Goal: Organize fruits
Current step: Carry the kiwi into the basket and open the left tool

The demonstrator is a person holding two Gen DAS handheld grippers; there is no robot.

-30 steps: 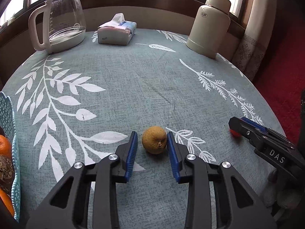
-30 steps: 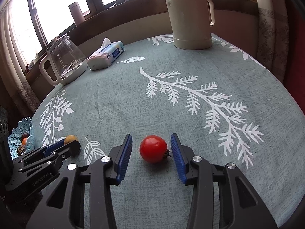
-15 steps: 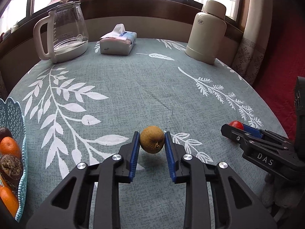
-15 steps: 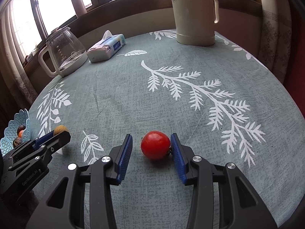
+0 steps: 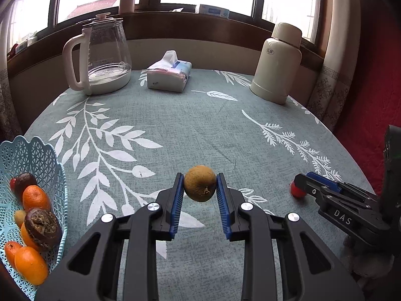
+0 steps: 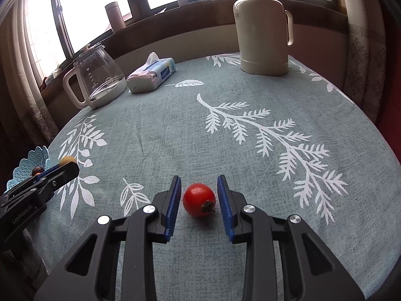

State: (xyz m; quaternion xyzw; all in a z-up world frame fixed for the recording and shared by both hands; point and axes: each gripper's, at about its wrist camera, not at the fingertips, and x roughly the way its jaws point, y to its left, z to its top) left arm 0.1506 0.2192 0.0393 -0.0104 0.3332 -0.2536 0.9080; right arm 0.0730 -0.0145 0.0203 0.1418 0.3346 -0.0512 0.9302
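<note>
Several fruits already fill the blue basket (image 5: pixel 37 155); the left tool (image 5: pixel 200 188) pinches a brownish-yellow fruit (image 5: pixel 200 186), while the right tool (image 6: pixel 199 199), spread, straddles a red fruit (image 6: pixel 198 199) on the table (image 6: pixel 175 130).

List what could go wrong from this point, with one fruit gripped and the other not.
1. The left gripper pinches the round brown fruit only at its sides, so it may slip out on the way to the basket.
2. The right gripper is open around the tomato, which sits on the table; an uneven close could roll it away.
3. The basket already holds piled fruit, so a drop may bounce out.
</note>
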